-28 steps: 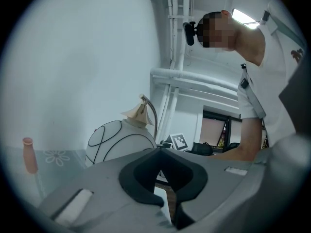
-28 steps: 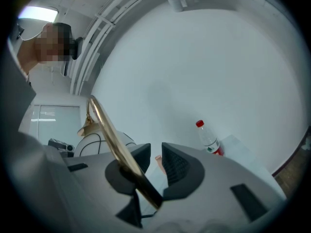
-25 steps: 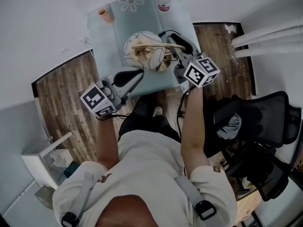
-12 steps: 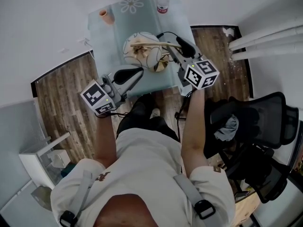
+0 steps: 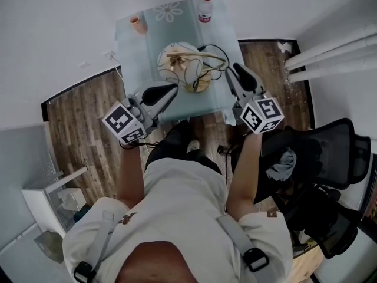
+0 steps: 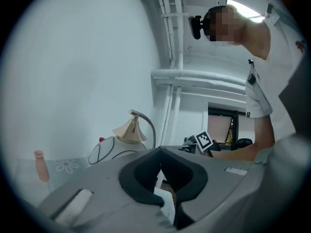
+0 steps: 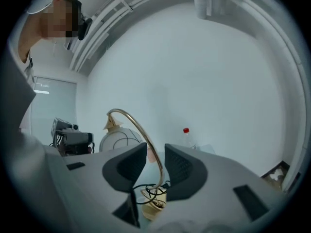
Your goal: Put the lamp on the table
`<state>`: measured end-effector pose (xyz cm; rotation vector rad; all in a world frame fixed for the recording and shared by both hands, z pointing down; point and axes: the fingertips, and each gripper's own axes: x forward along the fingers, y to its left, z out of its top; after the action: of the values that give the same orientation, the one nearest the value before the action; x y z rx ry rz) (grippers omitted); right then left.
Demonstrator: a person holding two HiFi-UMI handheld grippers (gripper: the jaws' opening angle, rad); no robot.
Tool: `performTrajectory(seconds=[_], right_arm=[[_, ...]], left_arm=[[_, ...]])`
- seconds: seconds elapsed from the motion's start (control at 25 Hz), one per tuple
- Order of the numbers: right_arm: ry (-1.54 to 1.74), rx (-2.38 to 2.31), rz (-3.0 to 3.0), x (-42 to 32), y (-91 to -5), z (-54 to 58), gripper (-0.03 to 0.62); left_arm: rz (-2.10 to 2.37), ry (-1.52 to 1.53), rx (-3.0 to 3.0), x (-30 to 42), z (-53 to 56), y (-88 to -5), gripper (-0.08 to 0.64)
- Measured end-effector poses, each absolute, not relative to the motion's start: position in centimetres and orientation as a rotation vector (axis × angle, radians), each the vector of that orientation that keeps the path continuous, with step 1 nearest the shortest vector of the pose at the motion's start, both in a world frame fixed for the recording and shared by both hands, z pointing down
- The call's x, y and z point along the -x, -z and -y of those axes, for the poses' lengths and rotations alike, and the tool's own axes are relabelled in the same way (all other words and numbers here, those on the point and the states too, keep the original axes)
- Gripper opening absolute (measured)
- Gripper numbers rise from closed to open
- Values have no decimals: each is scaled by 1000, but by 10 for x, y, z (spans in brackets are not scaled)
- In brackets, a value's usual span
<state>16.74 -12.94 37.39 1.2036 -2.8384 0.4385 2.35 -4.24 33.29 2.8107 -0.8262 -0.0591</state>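
The lamp [image 5: 180,64], a white globe shade with dark line pattern on a curved gold arm and gold base, stands on the pale glass table [image 5: 139,54]. Its black cord is coiled by the base. My right gripper [image 5: 235,73] hangs just right of the lamp, clear of it; its jaws are closing with nothing between them. In the right gripper view the gold arm [image 7: 140,133] shows beyond the gap of the right gripper [image 7: 155,155]. My left gripper [image 5: 167,91] is shut and empty over the table's near edge. The left gripper [image 6: 162,177] looks toward the lamp [image 6: 110,150].
A red-capped bottle [image 5: 205,7] and a small pink cup [image 5: 137,23] stand at the table's far edge. A black office chair [image 5: 321,158] stands to the right, white pipes [image 5: 330,50] along the wall. Wood floor surrounds the table.
My right gripper has let go of the lamp's gold arm and drawn back to the right and nearer the person. The lamp stays standing on the table. The left gripper has barely moved.
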Motion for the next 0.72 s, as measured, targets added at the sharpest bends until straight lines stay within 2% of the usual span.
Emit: performTrajectory(seconds=[0.04,0.08,0.12,0.24,0.72], right_arm=[[-418,-1208,2851,-168,-365,124,115],[-394,-1207,2865,-168,-356,119,95],[-367,-1205,2881,-167,-346,114,45],[-302,-1176,2939,-161,-317,98,2],[-258,-985,3024,-126,-290,51,0]], left_arm=[[844,60,-2810,-24,42,-330,0],[854,63,-2812,-24,41,-328,0],[862,65,-2817,-25,40,-324,0],[885,69,-2829,-28,35,-315,0],[924,95,-2833,-28,19,-301,0]])
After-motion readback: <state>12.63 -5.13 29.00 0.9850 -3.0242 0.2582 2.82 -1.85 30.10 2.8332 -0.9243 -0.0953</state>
